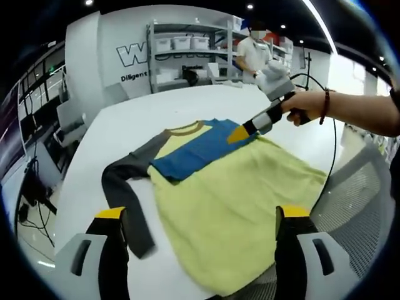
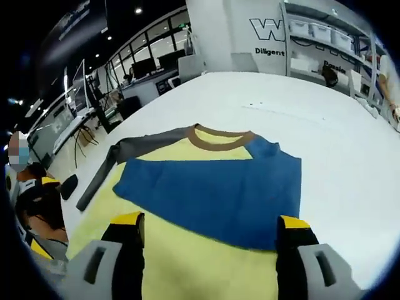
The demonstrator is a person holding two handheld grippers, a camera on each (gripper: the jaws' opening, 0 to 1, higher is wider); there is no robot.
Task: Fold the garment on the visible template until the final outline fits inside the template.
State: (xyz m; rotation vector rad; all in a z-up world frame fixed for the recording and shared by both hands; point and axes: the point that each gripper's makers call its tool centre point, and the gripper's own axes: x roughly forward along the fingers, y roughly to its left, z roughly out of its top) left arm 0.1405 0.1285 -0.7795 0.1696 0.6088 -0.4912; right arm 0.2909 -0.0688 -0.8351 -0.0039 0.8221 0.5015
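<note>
A yellow sweater (image 1: 231, 212) lies flat on the white table (image 1: 125, 131), its brown collar (image 1: 185, 129) pointing away from me. The grey sleeve (image 1: 122, 187) stretches out to the left. The blue sleeve (image 1: 197, 150) is folded across the chest, seen as a wide blue panel (image 2: 219, 194) in the right gripper view. My left gripper (image 1: 201, 215) is open over the sweater's near hem. My right gripper (image 2: 211, 222) is open too, just above the blue panel. A hand holds it, and its yellow tips (image 1: 240, 133) sit at the panel's right edge.
A grey mesh chair (image 1: 362, 206) stands at the table's near right edge, and a black cable (image 1: 331, 156) hangs beside it. Shelves with white boxes (image 1: 187, 44) and a standing person (image 1: 253, 53) are at the far end. Desks and monitors (image 2: 144, 69) line the left.
</note>
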